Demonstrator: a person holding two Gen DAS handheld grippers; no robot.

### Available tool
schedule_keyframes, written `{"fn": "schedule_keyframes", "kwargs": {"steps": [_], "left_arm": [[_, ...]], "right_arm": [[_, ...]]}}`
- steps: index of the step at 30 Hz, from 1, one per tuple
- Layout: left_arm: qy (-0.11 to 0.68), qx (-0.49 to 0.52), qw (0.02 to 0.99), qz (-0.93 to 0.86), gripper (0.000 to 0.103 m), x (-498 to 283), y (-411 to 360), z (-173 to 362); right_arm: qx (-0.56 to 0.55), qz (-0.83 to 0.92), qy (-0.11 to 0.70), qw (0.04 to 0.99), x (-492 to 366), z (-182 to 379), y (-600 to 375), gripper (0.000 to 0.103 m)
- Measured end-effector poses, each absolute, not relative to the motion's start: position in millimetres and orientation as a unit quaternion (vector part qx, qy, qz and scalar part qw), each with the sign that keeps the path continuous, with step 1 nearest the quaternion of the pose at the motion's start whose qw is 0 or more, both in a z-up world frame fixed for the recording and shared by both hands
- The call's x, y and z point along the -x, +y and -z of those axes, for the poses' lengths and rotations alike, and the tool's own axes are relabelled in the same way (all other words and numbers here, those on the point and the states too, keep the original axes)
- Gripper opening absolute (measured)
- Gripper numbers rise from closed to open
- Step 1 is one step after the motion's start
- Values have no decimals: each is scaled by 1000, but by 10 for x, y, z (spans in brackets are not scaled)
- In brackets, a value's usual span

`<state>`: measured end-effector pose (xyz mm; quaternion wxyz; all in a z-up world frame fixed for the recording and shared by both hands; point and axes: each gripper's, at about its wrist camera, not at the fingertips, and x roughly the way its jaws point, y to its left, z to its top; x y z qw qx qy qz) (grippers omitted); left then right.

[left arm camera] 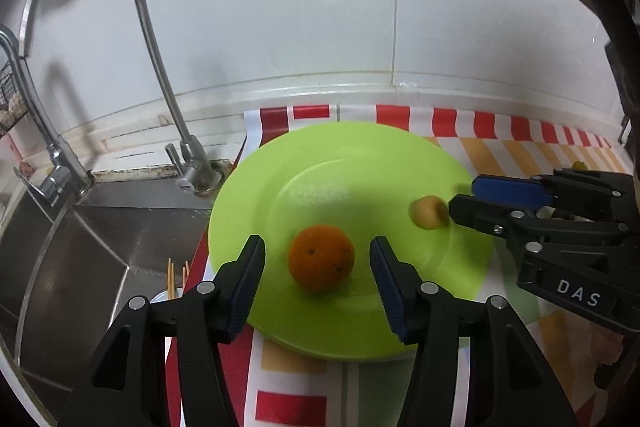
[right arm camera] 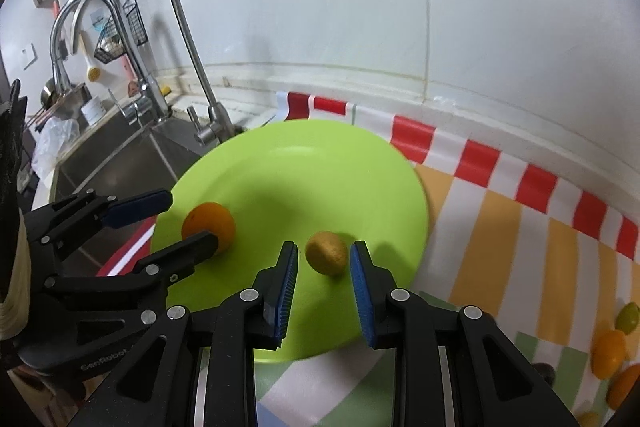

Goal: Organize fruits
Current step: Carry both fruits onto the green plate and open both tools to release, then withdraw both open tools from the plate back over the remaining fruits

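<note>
From the left wrist camera, the green plate [left arm camera: 360,163] sits on a striped cloth [left arm camera: 496,135] right beside the steel sink [left arm camera: 100,239], with the faucet [left arm camera: 160,67] rising just off the plate's far-left rim. An orange [left arm camera: 321,258] rests on the plate's near half. The left gripper [left arm camera: 318,285] has its fingers spread wide, one on each side of the orange, neither pad touching it. Toward the plate's right rim lies a small yellowish fruit [left arm camera: 427,211], a bit blurred, and the right gripper [left arm camera: 464,197] reaches in over that rim beside it; from here I cannot tell how far its fingers stand apart.

From the right wrist camera, the same plate [right arm camera: 320,155] fills the middle. The small yellowish fruit [right arm camera: 326,253] lies on the plate's near side, between the spread fingers of the right gripper [right arm camera: 324,269], with a gap on both sides. The orange [right arm camera: 209,225] sits toward the plate's left rim, and the left gripper [right arm camera: 188,223] brackets it, open. Well off the plate's right, at the cloth's [right arm camera: 500,227] edge, more fruits [right arm camera: 610,353] lie clustered. The faucet [right arm camera: 188,55] and sink [right arm camera: 132,155] stand past the plate's far-left rim.
</note>
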<state>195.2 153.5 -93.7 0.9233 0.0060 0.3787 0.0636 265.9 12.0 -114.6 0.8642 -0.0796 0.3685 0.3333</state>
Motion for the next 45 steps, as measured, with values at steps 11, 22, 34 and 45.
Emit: {"fn": "schedule_keyframes", "kwargs": {"steps": [11, 22, 34, 45], "left_arm": [[324, 2, 945, -49, 54, -1646, 1212, 431], [280, -5, 960, -18, 67, -1316, 800, 101], [249, -26, 968, 35, 80, -1141, 329, -75], [240, -64, 963, 103, 80, -1206, -138, -34]], "right_arm": [[47, -308, 331, 891, -2289, 705, -333, 28], [37, -257, 285, 923, -1838, 332, -885, 47], [23, -167, 252, 953, -1471, 140, -1513, 57], [8, -92, 258, 962, -1288, 226, -2010, 57]]}}
